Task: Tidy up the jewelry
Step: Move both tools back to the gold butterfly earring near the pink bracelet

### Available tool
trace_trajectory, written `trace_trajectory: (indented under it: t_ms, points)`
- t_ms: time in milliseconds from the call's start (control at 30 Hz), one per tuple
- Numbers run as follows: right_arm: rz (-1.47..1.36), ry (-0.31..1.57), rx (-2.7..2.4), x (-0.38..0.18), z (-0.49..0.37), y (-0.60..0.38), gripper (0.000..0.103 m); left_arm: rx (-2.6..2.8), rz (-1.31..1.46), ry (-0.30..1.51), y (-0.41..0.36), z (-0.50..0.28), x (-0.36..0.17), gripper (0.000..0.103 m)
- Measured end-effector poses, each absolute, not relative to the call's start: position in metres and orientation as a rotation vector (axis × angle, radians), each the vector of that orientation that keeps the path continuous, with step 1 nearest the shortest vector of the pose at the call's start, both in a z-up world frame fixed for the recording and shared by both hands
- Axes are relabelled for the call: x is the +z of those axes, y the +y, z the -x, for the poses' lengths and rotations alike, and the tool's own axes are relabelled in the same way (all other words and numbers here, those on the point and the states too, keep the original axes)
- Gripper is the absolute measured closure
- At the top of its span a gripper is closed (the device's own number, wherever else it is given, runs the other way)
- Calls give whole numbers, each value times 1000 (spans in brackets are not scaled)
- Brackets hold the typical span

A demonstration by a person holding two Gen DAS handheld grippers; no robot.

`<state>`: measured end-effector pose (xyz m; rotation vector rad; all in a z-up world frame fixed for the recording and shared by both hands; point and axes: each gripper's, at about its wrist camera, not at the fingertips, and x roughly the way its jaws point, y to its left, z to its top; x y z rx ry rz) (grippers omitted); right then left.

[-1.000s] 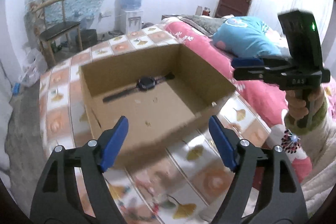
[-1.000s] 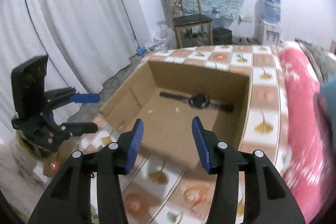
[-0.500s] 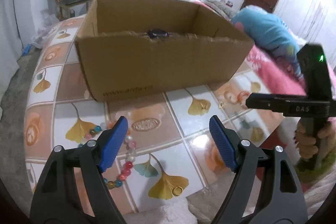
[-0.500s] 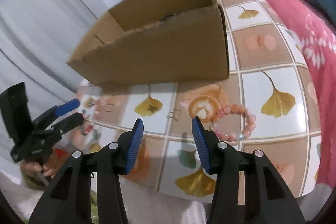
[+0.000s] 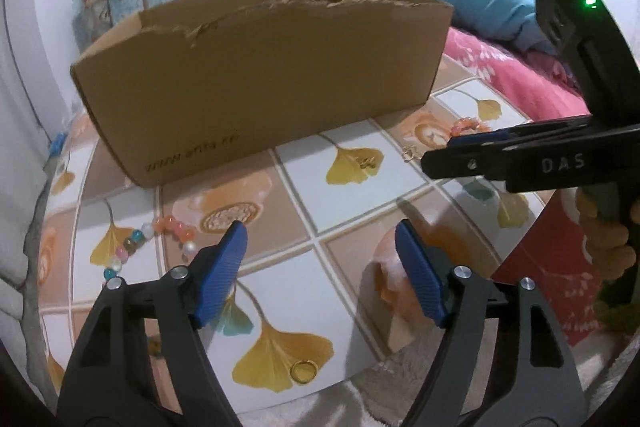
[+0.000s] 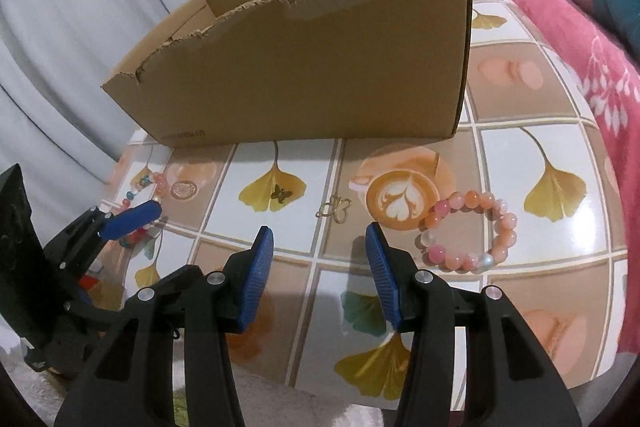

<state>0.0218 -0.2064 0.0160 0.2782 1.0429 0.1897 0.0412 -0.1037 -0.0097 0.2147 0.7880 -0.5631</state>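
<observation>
- Left gripper [image 5: 320, 239] hung over the near edge of the tiled tabletop [image 5: 352, 187]; jaws wide but closing, nothing between the blue pads, which touched no object.
- Gold ring [image 5: 303, 372] lay on a ginkgo-leaf print, near the table edge, just nearer than the left gripper's pads.
- Multicoloured bead bracelet [image 5: 168, 235] lay just left of the left gripper's left pad, apart from it.
- Right gripper [image 6: 320, 247] hung over the table's near side; jaws about half open, empty.
- Pink bead bracelet [image 6: 472, 231] lay just right of the right gripper's right pad, not touching.
- Gold butterfly charm [image 6: 334, 209] lay slightly farther, between the pads' line and the box; a smaller butterfly piece [image 6: 282, 194] sat to its left.
- Cardboard box [image 6: 320, 67] stood farthest, open-topped, torn rim; contents not visible.
</observation>
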Motion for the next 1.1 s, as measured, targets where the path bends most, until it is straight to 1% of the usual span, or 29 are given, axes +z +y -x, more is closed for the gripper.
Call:
trace_trajectory:
  t_ms: [133, 167, 300, 633, 933, 1100]
  points:
    - [-313, 1045, 218, 13, -18, -209, 56, -567, -212, 773, -101, -36, -10, 34]
    - [-330, 1050, 229, 11, -17, -209, 56, -565, -212, 776, -100, -35, -11, 37]
    - [-331, 1036, 231, 11, -14, -209, 56, -566, -220, 787, -101, -38, -13, 41]
    - [-368, 1019, 160, 14, -5, -239, 56, -604, -285, 759, -123, -41, -12, 43]
    - [-397, 988, 92, 16, -5, -262, 56, -610, -285, 762, -133, -51, -13, 49]
    - [-404, 965, 137, 20, -3, -260, 56, -617, -290, 769, -140, -60, -15, 58]
